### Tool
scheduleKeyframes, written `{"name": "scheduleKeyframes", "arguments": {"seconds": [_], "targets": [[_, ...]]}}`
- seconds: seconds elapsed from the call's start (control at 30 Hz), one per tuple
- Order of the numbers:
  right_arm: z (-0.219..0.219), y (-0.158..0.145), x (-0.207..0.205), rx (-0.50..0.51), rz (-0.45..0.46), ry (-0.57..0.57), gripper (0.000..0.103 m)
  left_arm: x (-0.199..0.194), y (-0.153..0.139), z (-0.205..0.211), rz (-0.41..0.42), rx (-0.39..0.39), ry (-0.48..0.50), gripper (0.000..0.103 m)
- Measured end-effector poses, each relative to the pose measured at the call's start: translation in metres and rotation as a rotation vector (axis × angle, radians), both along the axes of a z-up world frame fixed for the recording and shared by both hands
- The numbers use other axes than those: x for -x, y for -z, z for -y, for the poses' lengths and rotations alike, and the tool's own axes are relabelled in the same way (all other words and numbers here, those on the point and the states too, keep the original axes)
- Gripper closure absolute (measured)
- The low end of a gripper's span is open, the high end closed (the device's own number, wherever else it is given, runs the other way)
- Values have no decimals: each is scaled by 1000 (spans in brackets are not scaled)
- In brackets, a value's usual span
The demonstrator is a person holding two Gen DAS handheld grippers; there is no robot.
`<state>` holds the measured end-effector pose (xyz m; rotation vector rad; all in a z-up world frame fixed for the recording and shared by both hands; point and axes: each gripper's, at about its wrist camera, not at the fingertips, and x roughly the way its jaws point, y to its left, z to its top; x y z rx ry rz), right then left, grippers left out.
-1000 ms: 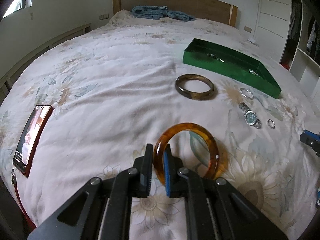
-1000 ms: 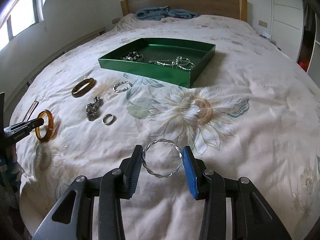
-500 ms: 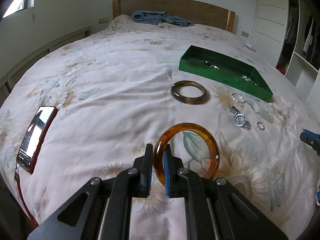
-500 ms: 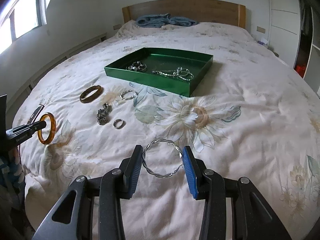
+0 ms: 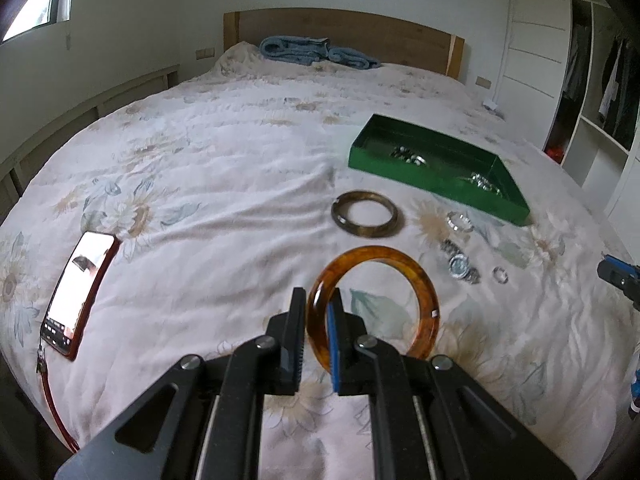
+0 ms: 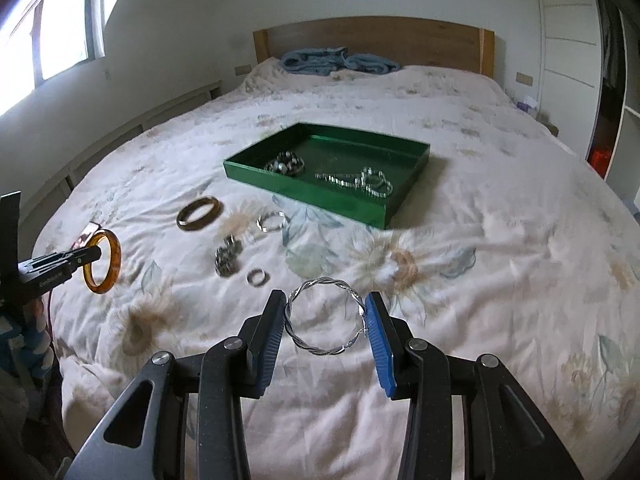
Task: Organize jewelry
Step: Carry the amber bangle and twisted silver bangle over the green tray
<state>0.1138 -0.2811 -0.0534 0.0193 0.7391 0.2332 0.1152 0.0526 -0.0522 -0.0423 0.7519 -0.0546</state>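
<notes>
Two hand-held grippers above the bed (image 6: 500,264): left hand-held gripper (image 5: 317,330) clamped nearly shut on amber bangle (image 5: 424,280). Right hand-held gripper (image 6: 326,322), part-open, pinches twisted silver bangle (image 6: 320,350) across its width; green tray (image 6: 340,200) lies beyond.

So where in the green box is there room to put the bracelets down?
Inside the green tray, the far half, behind the bead cluster and the silver chain, is bare, as is the small gap between those two. The near half is crowded.
</notes>
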Motion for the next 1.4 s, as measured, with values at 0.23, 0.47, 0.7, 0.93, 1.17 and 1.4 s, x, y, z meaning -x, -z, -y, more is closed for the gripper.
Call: {"name": "scheduleKeyframes", "arguments": {"seconds": [0.23, 0.47, 0.7, 0.93, 1.17, 1.4], "targets": [[-2, -22, -14, 2, 43, -8, 63, -16, -20, 8, 25, 22, 15, 94], [-1, -43, -46, -2, 78, -13, 63, -49, -41, 26, 44, 43, 45, 94], [-1, -73, -104, 8, 136, -14, 63, -119, -67, 46, 51, 82, 55, 94], [3, -80, -182, -13, 159, -12, 63, -207, -72, 84, 40, 50, 69, 94], [1, -33, -246, -38, 86, -24, 63, -273, -34, 124, -29, 0, 94, 94], [6, 18, -281, -26, -19, -24, 63, -308, 2, 163, -93, -43, 141, 94]]}}
